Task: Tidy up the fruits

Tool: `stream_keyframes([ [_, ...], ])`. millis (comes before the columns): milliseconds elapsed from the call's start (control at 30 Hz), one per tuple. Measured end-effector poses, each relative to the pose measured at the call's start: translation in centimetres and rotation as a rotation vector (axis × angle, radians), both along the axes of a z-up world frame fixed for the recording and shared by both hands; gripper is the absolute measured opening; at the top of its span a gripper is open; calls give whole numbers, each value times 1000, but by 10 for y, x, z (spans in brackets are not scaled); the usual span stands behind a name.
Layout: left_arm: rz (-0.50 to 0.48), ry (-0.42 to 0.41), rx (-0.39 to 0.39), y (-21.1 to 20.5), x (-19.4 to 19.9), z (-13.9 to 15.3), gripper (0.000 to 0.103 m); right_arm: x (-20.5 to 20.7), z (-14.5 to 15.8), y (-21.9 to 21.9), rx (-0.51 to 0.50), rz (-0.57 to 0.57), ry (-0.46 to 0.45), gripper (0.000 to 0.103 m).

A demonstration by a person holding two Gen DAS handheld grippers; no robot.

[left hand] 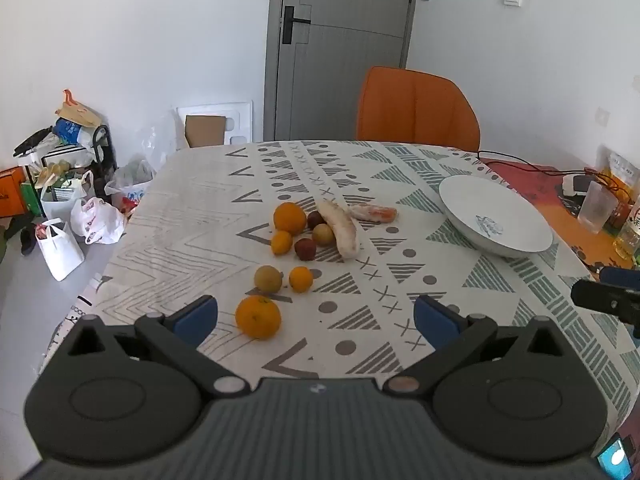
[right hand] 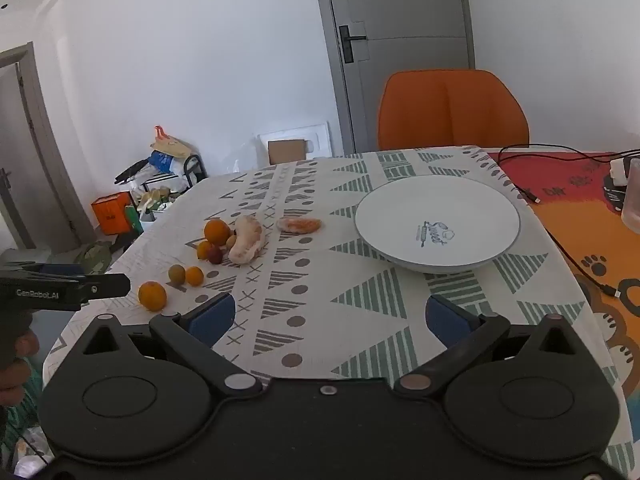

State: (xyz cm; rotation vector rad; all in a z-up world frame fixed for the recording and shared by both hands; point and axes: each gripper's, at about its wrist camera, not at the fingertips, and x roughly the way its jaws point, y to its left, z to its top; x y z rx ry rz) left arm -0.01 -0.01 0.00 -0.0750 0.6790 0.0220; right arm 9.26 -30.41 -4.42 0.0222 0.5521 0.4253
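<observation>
1. Left wrist view: the left claw hangs released and empty over the surface, with the nearest orange just inside its left finger. The other fruits lie loose beyond: a second orange, small citrus, plums and a long pale piece. To start well, I would centre the orange between the pads and close gently, since it should roll.
2. Right wrist view: the right claw is released too, grasping nothing. The white plate sits empty, well apart from the fruits.
</observation>
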Motion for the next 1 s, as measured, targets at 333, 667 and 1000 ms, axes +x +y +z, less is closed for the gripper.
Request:
stream_keyframes([
  [333, 10, -24, 2, 6, -6, 2, 103, 4, -1, 1, 53, 22, 55, 103],
  [667, 36, -35, -5, 12, -8, 4, 103, 2, -3, 2, 28, 0, 28, 103],
  [1000, 48, -43, -5, 18, -10, 5, 103, 2, -2, 3, 10, -3, 15, 103],
])
